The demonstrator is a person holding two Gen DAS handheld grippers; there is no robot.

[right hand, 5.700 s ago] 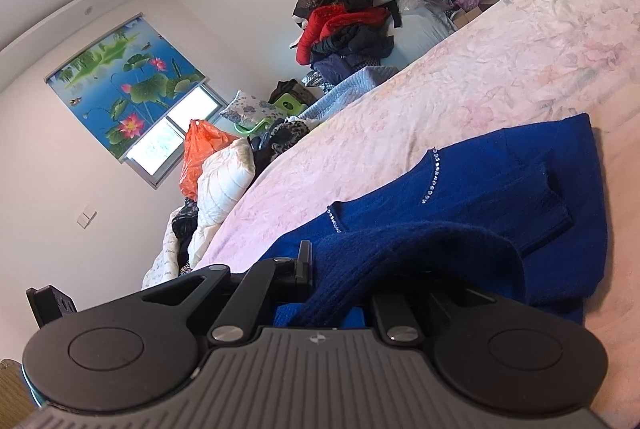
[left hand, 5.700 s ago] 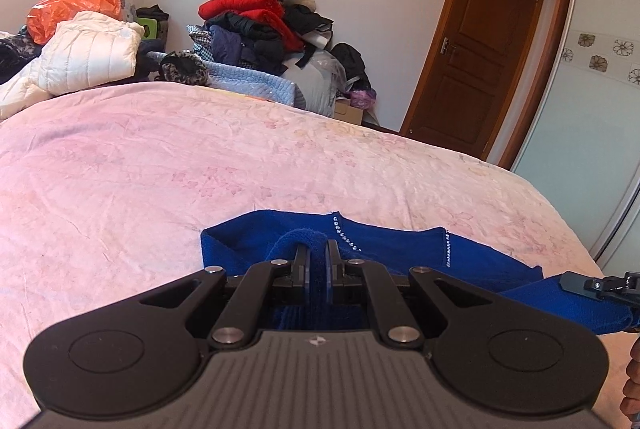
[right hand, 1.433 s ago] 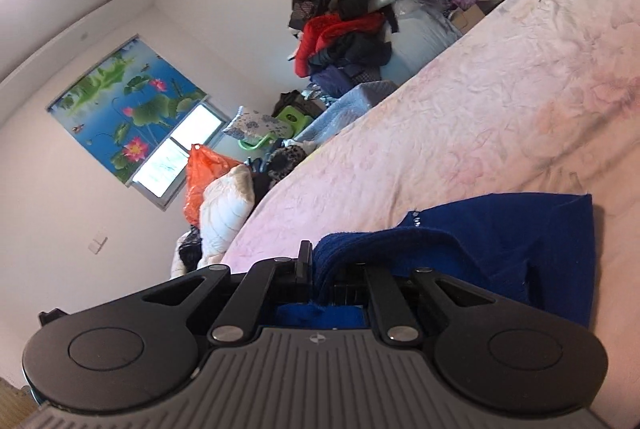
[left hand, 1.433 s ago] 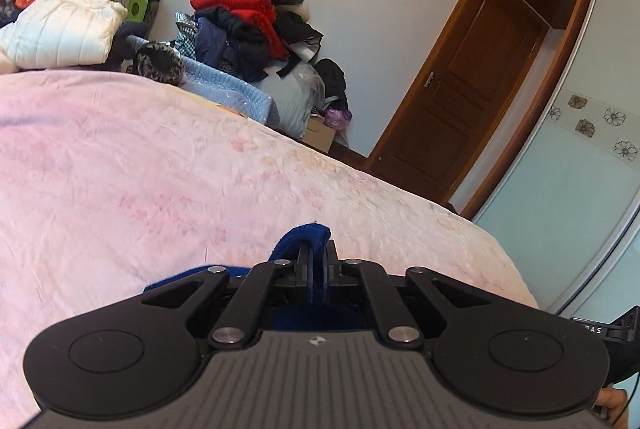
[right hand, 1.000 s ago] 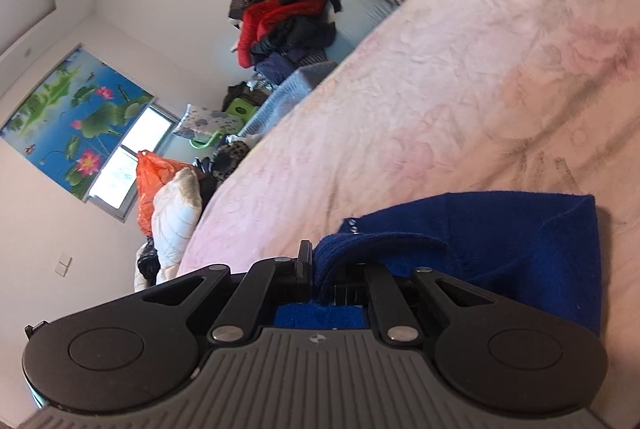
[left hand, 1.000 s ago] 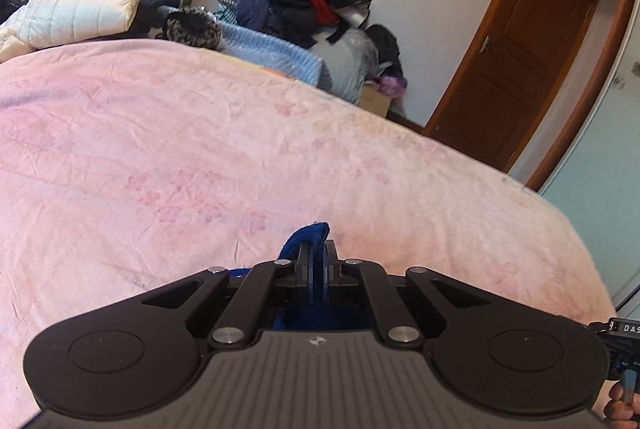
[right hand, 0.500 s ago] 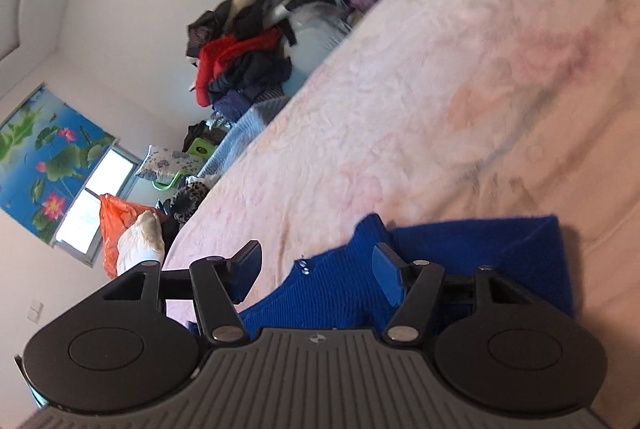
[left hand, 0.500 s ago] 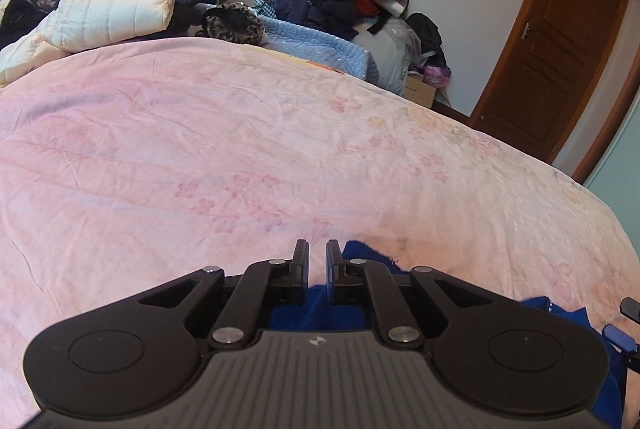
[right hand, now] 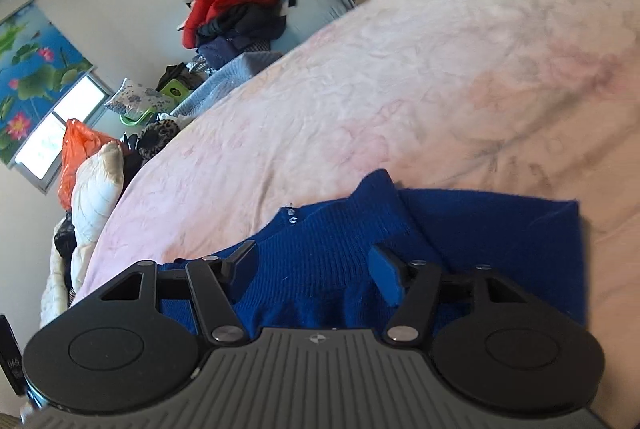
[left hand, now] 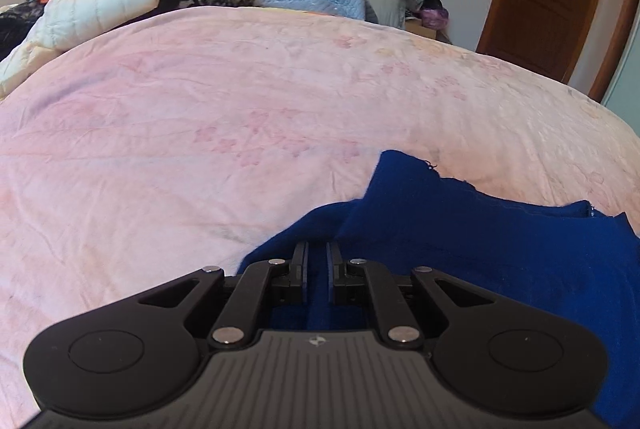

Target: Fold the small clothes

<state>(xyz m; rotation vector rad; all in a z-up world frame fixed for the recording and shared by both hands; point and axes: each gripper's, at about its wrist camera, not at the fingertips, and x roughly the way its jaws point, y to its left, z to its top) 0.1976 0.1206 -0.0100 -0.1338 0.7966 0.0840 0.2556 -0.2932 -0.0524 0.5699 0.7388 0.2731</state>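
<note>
Blue sweater near part hidden behind gripper bodies; right side cropped.

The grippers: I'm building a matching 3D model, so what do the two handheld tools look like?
Both the left gripper and the right gripper share one design: matte black plastic, a grey ribbed central body with a small white logo, two round discs at the sides, angled black linkage arms with silver pivot screws, and flat fingers faced with blue pads. No cables show.

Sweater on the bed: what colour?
The sweater is deep blue knit, with small rhinestones at the neckline; clearest in the right wrist view.

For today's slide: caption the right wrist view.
Open right tool over the blue sweater on the pink bedspread.
</note>
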